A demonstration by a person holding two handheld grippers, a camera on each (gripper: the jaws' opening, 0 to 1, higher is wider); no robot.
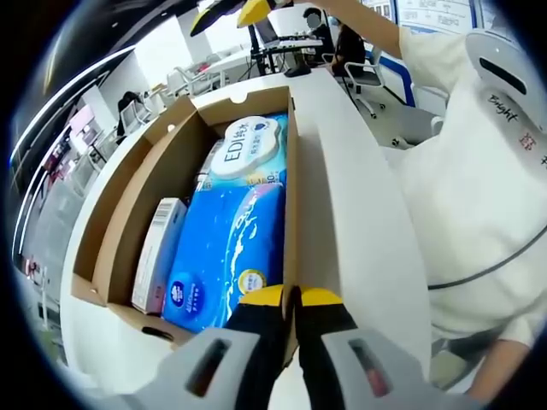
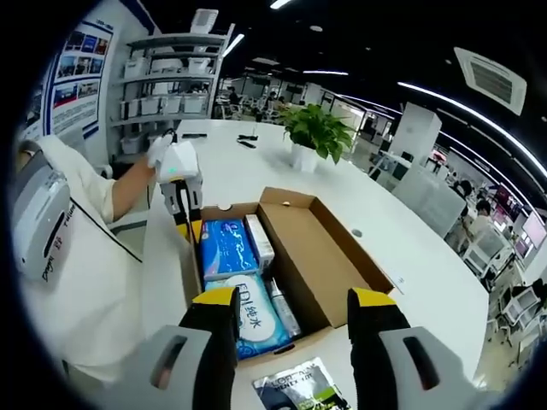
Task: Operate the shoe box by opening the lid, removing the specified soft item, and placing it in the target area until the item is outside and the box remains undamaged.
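box: the shoe box (image 2: 291, 256) sits open on the white table (image 2: 402, 256), lid folded out flat to one side. i judge the opening step done.
left gripper: my left gripper (image 1: 291, 299) is pinched shut on the box wall (image 1: 291, 205), the long side nearest the person's body. in the right gripper view i see it (image 2: 184, 224) at the far corner of that same wall.
right gripper: my right gripper (image 2: 295, 312) hangs wide open above the near end of the box, holding nothing.
soft item: the tissue pack (image 2: 254, 314) with the white oval label lies inside at the near end, just under my open jaws. a blue pack (image 2: 226, 246) lies beyond it, and a slim carton (image 2: 259, 241) stands on edge beside that.
which one: the task does not say which soft thing, so i could take the wrong pack. i judge the near one likeliest.
risk, wall: my left hold is on thin cardboard. if i pull or twist while lifting, the wall could crease or tear.
risk, fit: the packs look snug. a jaw coming down on the rim or the carton could dent the box or drag the carton out too.
risk, slip: the film wrap looks slick and the pack soft, so a shallow pinch may slide off.
outside: a dark pouch (image 2: 299, 389) lies on the table just at the box's near end and could crowd the set-down.
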